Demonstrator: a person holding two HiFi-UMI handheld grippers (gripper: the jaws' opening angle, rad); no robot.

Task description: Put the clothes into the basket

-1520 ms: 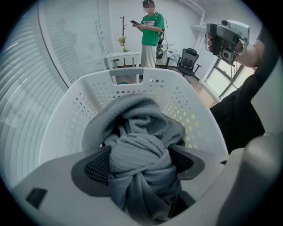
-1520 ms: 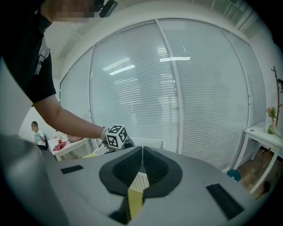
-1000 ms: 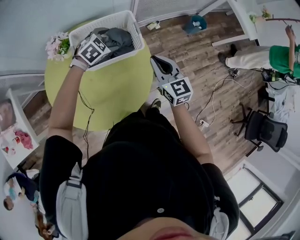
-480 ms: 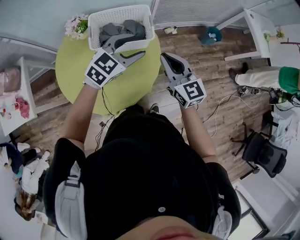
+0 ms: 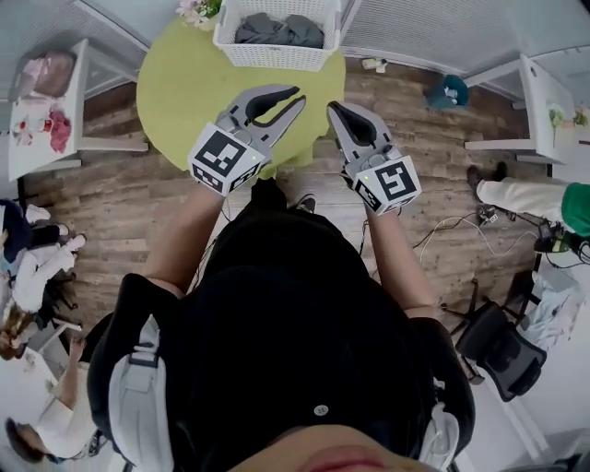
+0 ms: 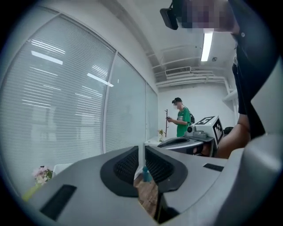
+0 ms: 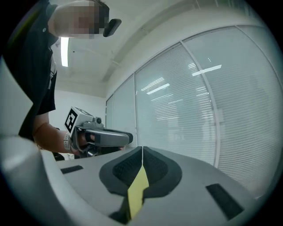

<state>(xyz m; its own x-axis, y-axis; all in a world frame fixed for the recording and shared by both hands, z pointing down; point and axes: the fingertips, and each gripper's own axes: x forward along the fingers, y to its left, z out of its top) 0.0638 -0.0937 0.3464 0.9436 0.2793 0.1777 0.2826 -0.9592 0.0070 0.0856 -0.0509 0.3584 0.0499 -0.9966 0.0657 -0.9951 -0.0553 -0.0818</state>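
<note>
The white basket (image 5: 277, 51) stands at the far side of the round green table (image 5: 194, 88) with grey clothes (image 5: 277, 29) lying in it. My left gripper (image 5: 297, 97) (image 6: 143, 152) hangs over the table's near edge, well short of the basket. Its jaws are closing, with only a thin slit left and nothing in it. My right gripper (image 5: 335, 109) (image 7: 142, 152) is beside it, over the wooden floor, shut and empty. Each gripper view shows the other gripper: the right one (image 6: 185, 142) and the left one (image 7: 104, 137).
Pink flowers (image 5: 195, 9) sit left of the basket. A white shelf unit (image 5: 46, 101) stands at the left, a white desk (image 5: 544, 92) at the right. Cables (image 5: 452, 230) and an office chair (image 5: 498, 355) are on the floor. A person in green (image 6: 180, 118) stands far off.
My left gripper has come back from over the basket to the table's near edge, and its jaws have narrowed from wide open to a slit. The grey clothes stayed in the basket.
</note>
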